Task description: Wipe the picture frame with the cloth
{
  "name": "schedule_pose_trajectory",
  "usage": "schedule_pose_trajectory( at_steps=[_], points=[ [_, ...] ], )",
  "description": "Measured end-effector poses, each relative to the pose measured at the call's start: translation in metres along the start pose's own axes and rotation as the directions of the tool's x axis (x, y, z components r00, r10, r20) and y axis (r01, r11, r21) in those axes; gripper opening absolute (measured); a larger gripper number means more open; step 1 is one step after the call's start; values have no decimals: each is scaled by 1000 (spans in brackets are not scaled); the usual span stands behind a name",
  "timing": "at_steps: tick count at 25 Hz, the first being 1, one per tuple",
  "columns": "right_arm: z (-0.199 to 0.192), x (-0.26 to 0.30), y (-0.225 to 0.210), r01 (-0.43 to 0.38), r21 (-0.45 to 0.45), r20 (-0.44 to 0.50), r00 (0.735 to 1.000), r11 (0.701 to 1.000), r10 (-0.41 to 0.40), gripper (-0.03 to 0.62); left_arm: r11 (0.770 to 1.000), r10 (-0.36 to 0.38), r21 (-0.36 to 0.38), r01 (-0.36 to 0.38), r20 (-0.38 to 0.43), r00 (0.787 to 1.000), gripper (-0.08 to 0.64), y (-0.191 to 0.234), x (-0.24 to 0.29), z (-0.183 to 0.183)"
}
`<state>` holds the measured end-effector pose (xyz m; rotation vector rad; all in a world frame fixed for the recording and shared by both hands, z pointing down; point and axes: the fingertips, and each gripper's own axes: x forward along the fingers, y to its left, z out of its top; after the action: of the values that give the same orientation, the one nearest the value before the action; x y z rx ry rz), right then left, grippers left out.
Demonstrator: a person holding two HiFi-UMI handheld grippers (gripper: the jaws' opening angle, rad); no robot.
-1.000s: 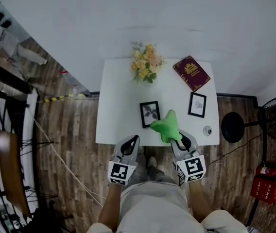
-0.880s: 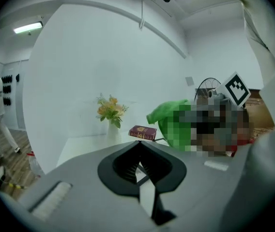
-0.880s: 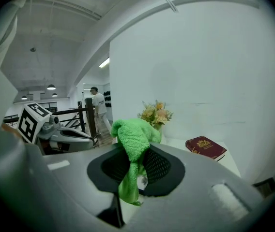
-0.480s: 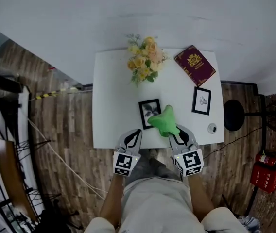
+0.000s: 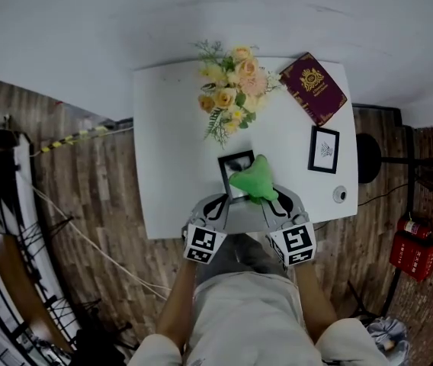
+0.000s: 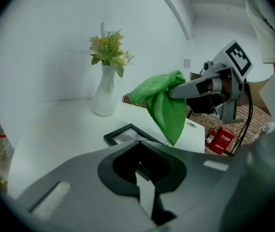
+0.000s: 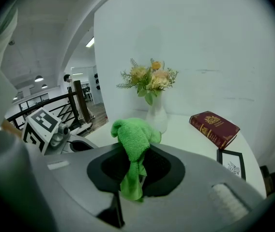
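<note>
Pushed both grippers forward past the near edge of the tabletop point(image 5: 167, 143) within the last second, carrying the green cloth point(image 5: 253, 181), clamped in the jaws of the right gripper point(image 5: 277, 203), over the near right corner of the picture frame point(image 5: 232, 165). Looked ready to begin wiping. Held the left gripper point(image 5: 215, 204) level just beside the frame, jaws together on nothing.

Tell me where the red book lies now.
In the head view, the red book lies at the far right corner of the white table, right of the flowers.

Left claw point(image 5: 218, 201) and right claw point(image 5: 276, 198) now forward over the table point(image 5: 163, 128) edge, cloth point(image 5: 253, 180) above the picture frame point(image 5: 232, 168).
</note>
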<state>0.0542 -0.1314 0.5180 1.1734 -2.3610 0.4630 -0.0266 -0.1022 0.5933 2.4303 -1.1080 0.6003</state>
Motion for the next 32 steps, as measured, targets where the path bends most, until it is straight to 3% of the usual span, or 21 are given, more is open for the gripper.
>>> schedule_pose_trajectory(
  at_steps=[8,17,32],
  points=[
    [-13,32,0,4,15,-72,997,1000,-3,60,998,-58,4,59,-108,992,20,5,28,-24],
    [-18,68,9,-28,8,-113,993,1000,29,60,995,-96,14,100,-169,981,20,15,43,-31],
    [-27,124,35,-93,4,-175,980,996,92,60,991,-132,11,136,-177,975,20,12,44,-31]
  ],
)
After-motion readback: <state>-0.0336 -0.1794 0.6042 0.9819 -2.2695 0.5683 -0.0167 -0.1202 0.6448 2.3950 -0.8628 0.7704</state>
